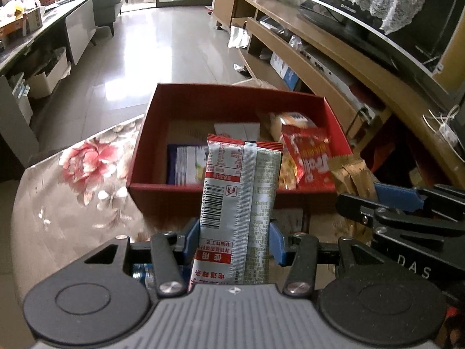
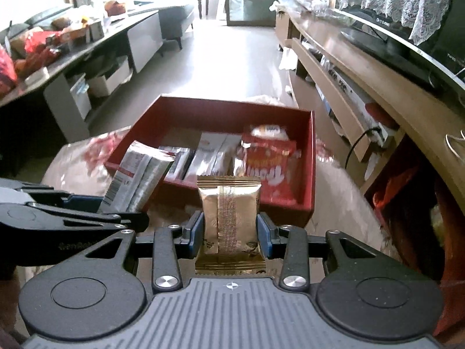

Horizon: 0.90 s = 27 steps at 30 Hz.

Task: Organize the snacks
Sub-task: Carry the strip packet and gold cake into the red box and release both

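My left gripper (image 1: 235,240) is clamped on a long silver packet (image 1: 238,203), and my right gripper (image 2: 229,234) squeezes a gold packet (image 2: 229,212), both just in front of the red box (image 1: 162,187). The long packet could bump the box wall and slip out, I think, because it sticks up so far.

Silver snack packet (image 1: 238,200) looked like glossy foil-plastic with a crimped centre seam; gold packet (image 2: 229,215) was shiny metallic film, ribbed along its seam. Red box (image 1: 139,151) read as matt cardboard, and the floral tablecloth (image 1: 72,192) had a smooth, slightly glossy finish. Gripper bodies were matt black plastic with blue pads (image 1: 276,241) and bright metal screws.
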Available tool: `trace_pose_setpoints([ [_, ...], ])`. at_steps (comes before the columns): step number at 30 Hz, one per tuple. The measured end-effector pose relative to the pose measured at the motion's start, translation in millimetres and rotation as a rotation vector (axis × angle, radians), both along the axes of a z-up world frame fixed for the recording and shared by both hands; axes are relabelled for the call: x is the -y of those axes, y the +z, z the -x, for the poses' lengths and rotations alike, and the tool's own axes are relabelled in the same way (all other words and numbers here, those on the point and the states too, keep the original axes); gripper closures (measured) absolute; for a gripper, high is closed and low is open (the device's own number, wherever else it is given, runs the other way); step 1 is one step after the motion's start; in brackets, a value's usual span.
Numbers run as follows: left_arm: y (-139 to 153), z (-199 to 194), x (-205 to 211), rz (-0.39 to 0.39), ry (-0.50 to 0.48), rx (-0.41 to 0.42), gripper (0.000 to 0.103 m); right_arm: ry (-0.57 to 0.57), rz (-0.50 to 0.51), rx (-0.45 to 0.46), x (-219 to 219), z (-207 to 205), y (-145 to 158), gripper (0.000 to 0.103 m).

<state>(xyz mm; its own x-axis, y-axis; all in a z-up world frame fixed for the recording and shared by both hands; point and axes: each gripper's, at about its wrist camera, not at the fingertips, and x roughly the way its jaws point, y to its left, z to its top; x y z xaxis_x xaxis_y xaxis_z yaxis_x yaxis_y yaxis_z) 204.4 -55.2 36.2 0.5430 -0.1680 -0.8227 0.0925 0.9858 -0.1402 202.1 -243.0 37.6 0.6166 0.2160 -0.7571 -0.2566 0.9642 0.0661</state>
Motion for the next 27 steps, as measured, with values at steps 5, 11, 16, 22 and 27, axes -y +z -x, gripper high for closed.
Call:
trace_pose_setpoints([
  [5, 0.0, -21.0, 3.3, -0.007, 0.010, 0.004, 0.050, -0.005, -0.002, 0.017, -3.8, -21.1, 2.8, 0.056],
  [11, -2.0, -44.2, 7.9, -0.025, 0.019, 0.012, 0.050, -0.014, 0.006, 0.023, -4.5, -41.6, 2.2, 0.056],
  [16, -5.4, -62.6, 11.6, -0.041, 0.030, 0.019, 0.050, -0.026, 0.015, 0.019, -3.6, -59.9, -2.5, 0.056],
  [22, -12.8, -83.3, 16.5, -0.060, 0.040, 0.012, 0.050, -0.035, 0.025, 0.015, -2.3, -80.3, -8.9, 0.056],
  [27, -18.7, -95.6, 19.2, -0.078, 0.049, 0.005, 0.050, -0.039, 0.028, 0.004, -2.4, -92.4, -15.0, 0.056],
])
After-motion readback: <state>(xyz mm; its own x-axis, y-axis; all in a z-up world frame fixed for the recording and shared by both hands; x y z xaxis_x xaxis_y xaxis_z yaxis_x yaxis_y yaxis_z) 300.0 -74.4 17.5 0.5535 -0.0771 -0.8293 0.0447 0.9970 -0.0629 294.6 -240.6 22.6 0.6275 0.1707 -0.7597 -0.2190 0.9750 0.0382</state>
